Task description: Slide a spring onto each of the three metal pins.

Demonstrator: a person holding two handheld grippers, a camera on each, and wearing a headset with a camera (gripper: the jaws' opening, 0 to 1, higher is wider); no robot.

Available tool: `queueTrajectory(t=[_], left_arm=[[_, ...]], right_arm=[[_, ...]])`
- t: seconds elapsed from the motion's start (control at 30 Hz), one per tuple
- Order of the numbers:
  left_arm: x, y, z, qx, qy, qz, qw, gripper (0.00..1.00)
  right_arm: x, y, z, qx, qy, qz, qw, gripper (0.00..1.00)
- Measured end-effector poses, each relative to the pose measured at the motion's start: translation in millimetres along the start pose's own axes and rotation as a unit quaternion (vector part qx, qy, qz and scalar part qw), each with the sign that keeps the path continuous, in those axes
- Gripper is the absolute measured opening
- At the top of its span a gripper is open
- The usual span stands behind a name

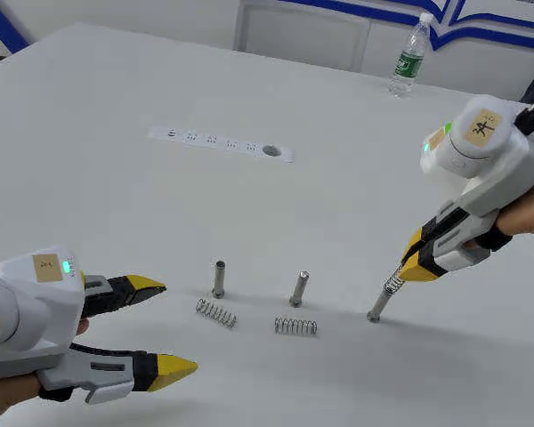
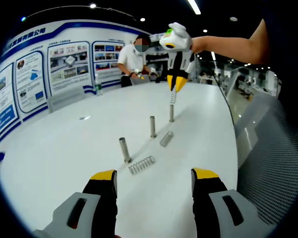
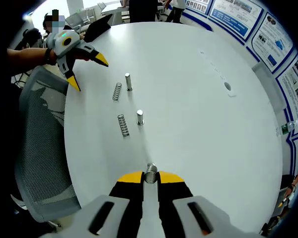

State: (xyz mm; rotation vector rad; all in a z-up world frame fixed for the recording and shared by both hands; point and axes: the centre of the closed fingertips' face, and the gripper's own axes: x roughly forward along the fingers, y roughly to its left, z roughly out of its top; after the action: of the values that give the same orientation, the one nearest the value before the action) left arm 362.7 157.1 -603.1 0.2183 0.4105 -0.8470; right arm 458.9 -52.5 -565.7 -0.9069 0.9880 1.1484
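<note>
Three short metal pins stand in a row on the white table (image 1: 116,178): the left pin (image 1: 218,277), the middle pin (image 1: 299,288) and the right pin (image 1: 376,309), which leans. Two loose springs lie in front of them, one (image 1: 215,312) by the left pin and one (image 1: 295,326) by the middle pin. My right gripper (image 1: 409,272) is shut on a third spring (image 1: 393,283), whose lower end meets the top of the right pin. In the right gripper view this spring (image 3: 150,171) sits between the yellow tips. My left gripper (image 1: 171,327) hovers open left of the pins with nothing between its fingers.
A white power strip (image 1: 221,143) lies flat farther back on the table. A water bottle (image 1: 410,55) stands near the far edge. A grey mesh chair (image 3: 44,148) is beside the table edge. A person (image 2: 131,62) stands behind the table.
</note>
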Motion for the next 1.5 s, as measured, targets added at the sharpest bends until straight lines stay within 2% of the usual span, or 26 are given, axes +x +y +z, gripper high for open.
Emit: queueTrajectory(t=[0.4, 0.67, 0.77, 0.87, 1.27, 1.5], left_arm=[[0.0, 2.8, -2.9, -0.004, 0.001, 0.004, 1.0000, 0.63], [-0.8, 2.4, -4.8, -0.005, 0.002, 0.004, 1.0000, 0.62], [-0.6, 2.3, -4.5, -0.005, 0.002, 0.004, 1.0000, 0.62], [-0.1, 1.9, -3.7, -0.004, 0.002, 0.004, 1.0000, 0.62], [0.3, 1.2, -2.8, -0.004, 0.001, 0.004, 1.0000, 0.62], [-0.6, 1.7, -3.3, -0.004, 0.002, 0.005, 1.0000, 0.62]], right_arm=[[8.5, -1.9, -2.6, 0.002, 0.013, 0.011, 0.9999, 0.12], [21.3, -0.9, -1.7, 0.002, 0.024, 0.022, 0.9995, 0.12], [28.2, -0.8, -4.6, -0.003, 0.036, 0.021, 0.9991, 0.12], [31.5, 0.8, -2.6, 0.006, 0.027, 0.028, 0.9992, 0.12], [54.3, 2.9, -13.8, 0.004, 0.052, 0.022, 0.9984, 0.12], [62.6, 2.6, -16.6, 0.007, 0.052, 0.015, 0.9985, 0.12]])
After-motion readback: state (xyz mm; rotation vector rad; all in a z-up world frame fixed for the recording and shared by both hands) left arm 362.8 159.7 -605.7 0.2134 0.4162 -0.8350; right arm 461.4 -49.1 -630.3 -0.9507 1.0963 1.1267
